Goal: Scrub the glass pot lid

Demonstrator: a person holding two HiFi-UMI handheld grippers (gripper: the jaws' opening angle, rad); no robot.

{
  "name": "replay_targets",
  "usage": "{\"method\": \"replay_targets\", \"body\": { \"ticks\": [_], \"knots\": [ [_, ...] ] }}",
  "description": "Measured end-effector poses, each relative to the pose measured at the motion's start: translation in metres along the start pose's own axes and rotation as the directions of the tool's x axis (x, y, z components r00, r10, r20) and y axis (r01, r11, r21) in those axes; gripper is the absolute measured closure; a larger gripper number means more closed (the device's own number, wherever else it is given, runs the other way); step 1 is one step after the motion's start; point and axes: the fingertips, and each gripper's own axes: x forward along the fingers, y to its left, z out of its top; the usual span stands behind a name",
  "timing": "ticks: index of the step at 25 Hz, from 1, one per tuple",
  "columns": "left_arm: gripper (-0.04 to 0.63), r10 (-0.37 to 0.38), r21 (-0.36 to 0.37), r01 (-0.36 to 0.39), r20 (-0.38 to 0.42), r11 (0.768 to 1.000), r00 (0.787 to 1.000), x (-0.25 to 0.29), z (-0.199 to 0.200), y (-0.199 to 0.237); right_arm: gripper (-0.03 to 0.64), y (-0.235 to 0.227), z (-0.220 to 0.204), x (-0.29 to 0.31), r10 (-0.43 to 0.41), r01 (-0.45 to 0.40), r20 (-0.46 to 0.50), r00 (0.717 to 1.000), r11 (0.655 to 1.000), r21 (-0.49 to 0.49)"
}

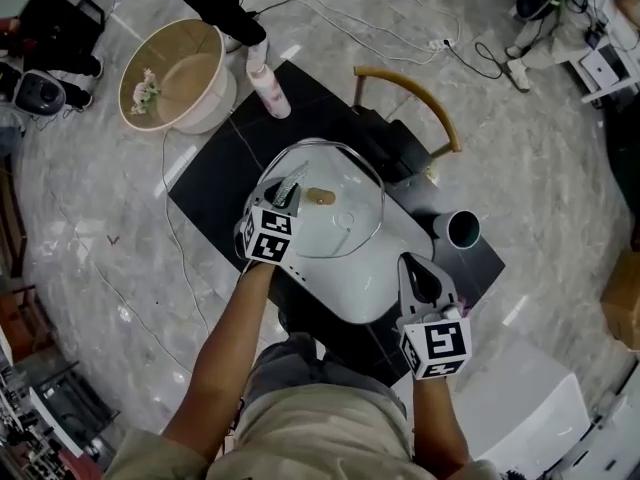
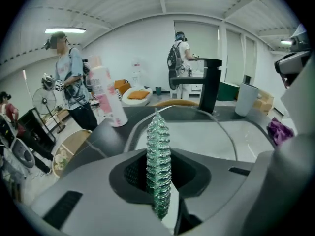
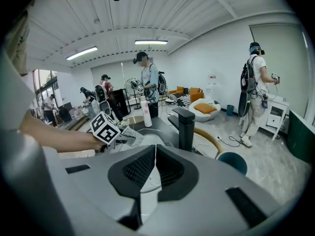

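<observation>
We hold the left gripper [image 1: 284, 198] clamped on a green-silver mesh scrubber [image 2: 158, 161], pressed against the left edge of the glass pot lid [image 1: 345, 218]. The lid lies in the white sink [image 1: 365, 293] on the black table [image 1: 215, 183]. Our right gripper [image 1: 419, 270] hangs at the sink's near right corner, jaws together on nothing. A pink bottle [image 1: 270, 86] stands at the table's far edge and a teal cup [image 1: 462, 228] at its right edge.
</observation>
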Motion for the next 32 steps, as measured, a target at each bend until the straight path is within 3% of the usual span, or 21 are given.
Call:
{"method": "replay_targets", "body": {
  "ticks": [5,13,18,23,29,32],
  "knots": [
    [0.508,0.115,-0.055,-0.116,-0.025,0.992,0.993,-0.034,-0.032,0.054,0.592,0.021,0.000,0.009,0.048,-0.048,-0.004,0.999,0.999,-0.021],
    [0.508,0.112,-0.063,-0.114,-0.030,0.991,0.993,-0.033,-0.037,0.043,0.592,0.023,-0.004,0.000,0.045,-0.045,-0.002,0.999,0.999,-0.026],
    [0.508,0.048,-0.052,-0.050,-0.032,0.997,0.998,-0.013,-0.024,0.002,0.592,-0.002,-0.013,-0.016,0.006,-0.006,-0.002,1.000,1.000,0.001],
    [0.508,-0.065,0.011,0.065,-0.017,0.998,0.998,0.017,0.007,-0.074,0.592,-0.024,-0.024,-0.031,-0.031,0.031,-0.005,1.000,0.999,0.030],
    [0.508,-0.215,0.130,0.213,0.008,0.968,0.976,0.039,0.047,-0.171,0.592,-0.051,-0.036,-0.043,-0.078,0.079,-0.017,0.997,0.995,0.061],
    [0.508,-0.245,0.143,0.243,-0.004,0.959,0.970,0.043,0.050,-0.192,0.592,-0.056,-0.038,-0.044,-0.084,0.085,-0.017,0.996,0.994,0.070]
  ]
}}
